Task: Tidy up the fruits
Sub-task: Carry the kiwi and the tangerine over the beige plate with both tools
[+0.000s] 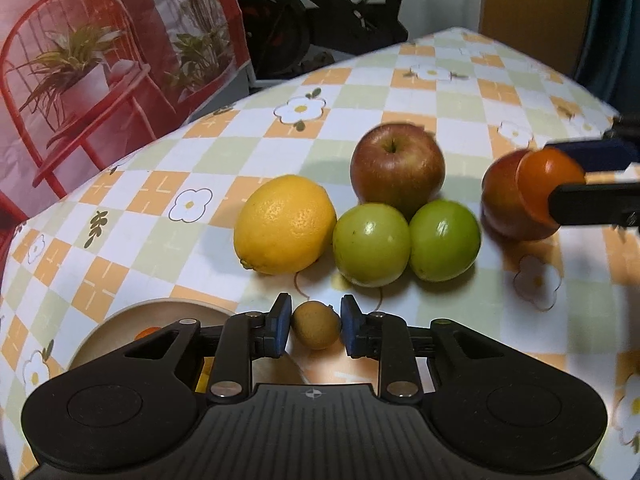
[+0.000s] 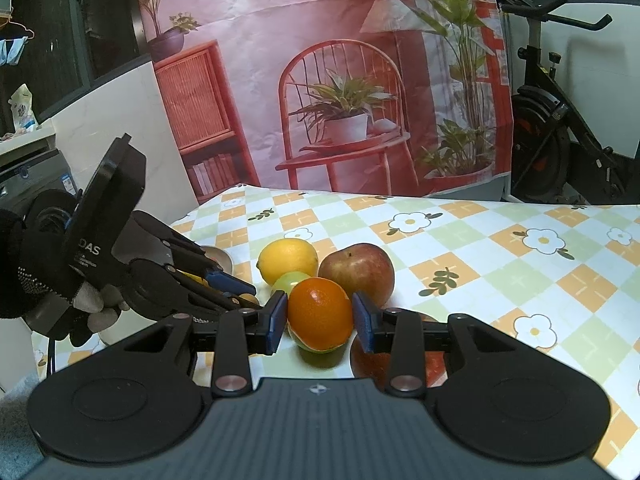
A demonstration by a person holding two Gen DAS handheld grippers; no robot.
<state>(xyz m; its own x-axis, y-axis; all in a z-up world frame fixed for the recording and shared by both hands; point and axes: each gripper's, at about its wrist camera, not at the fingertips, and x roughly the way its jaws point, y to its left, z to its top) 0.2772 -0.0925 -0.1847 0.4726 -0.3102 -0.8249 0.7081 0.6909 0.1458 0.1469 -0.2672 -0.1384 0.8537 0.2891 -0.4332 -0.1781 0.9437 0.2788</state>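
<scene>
Between the left gripper (image 1: 316, 322) fingers: a small brown kiwi (image 1: 316, 330), held or nearly held, pads (image 1: 282, 320) at its sides, contact too close to call. Just left and below, the bowl (image 1: 120, 328) rim, nearest this hand. Farther right, right gripper (image 2: 320, 320) fingers spread just enough to pinch an orange (image 2: 320, 314) above a red fruit (image 1: 504, 204). Still on the tabletop (image 1: 440, 92): lemon (image 1: 284, 224), apple (image 1: 397, 168), two green fruits (image 1: 372, 250).
</scene>
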